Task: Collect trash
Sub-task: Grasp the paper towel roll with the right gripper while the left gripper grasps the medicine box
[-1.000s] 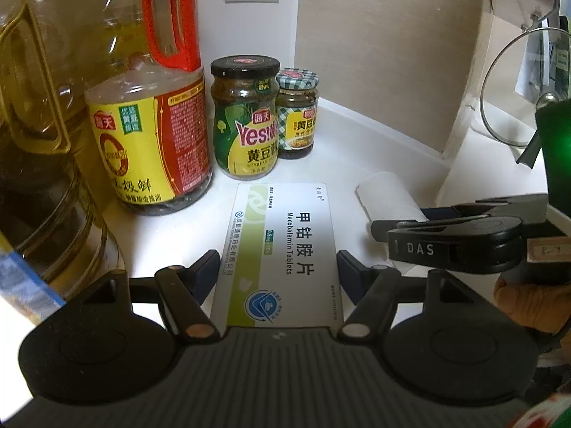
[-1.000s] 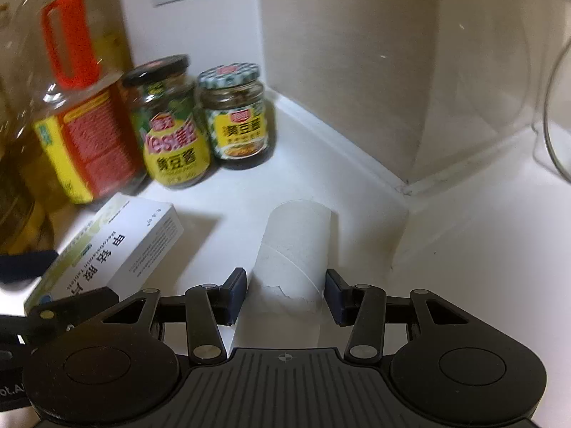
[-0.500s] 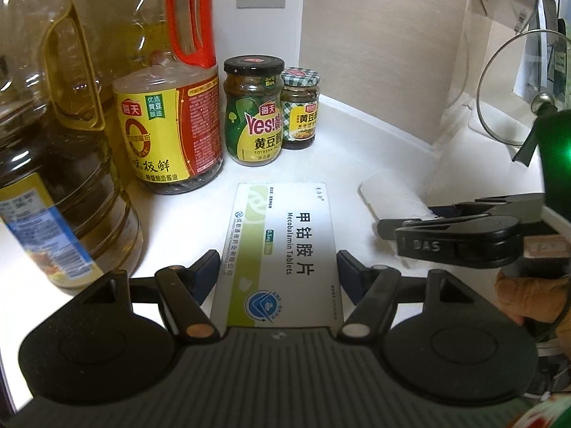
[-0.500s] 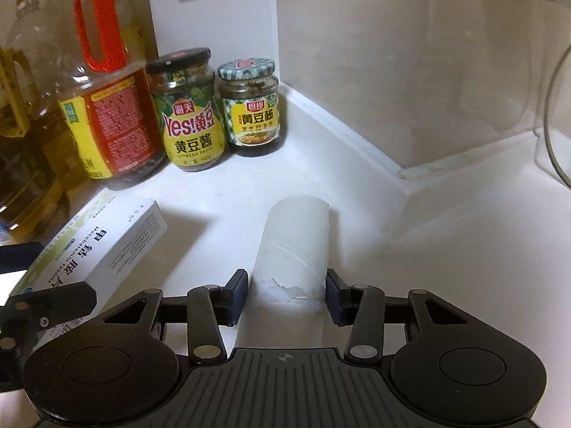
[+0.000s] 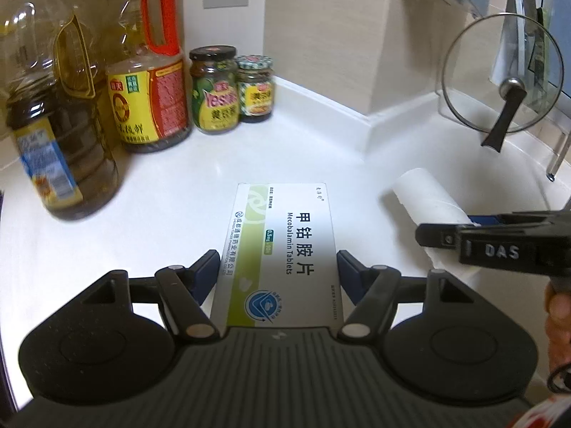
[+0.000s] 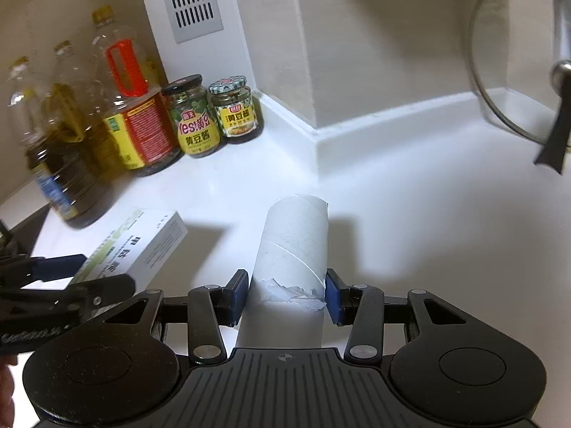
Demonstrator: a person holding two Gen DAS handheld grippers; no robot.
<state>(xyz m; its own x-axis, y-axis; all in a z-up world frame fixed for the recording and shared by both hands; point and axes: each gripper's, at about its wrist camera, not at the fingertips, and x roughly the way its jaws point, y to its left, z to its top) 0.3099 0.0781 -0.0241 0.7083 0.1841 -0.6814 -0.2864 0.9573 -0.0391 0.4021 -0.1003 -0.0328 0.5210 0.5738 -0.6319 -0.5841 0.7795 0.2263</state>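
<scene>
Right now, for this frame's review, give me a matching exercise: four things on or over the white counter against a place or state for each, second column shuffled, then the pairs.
Things:
1. white and green cardboard medicine box
2. grey cardboard tube with torn paper scraps
3. round glass pot lid with a black handle
4. big bottle with a red handle and yellow label

Places or states:
A. propped upright at the wall on the right
B. clamped in the right gripper
C. standing beside the two sauce jars
D. clamped in the left gripper

Pairs: 1-D, 2-B, 3-A, 4-C
</scene>
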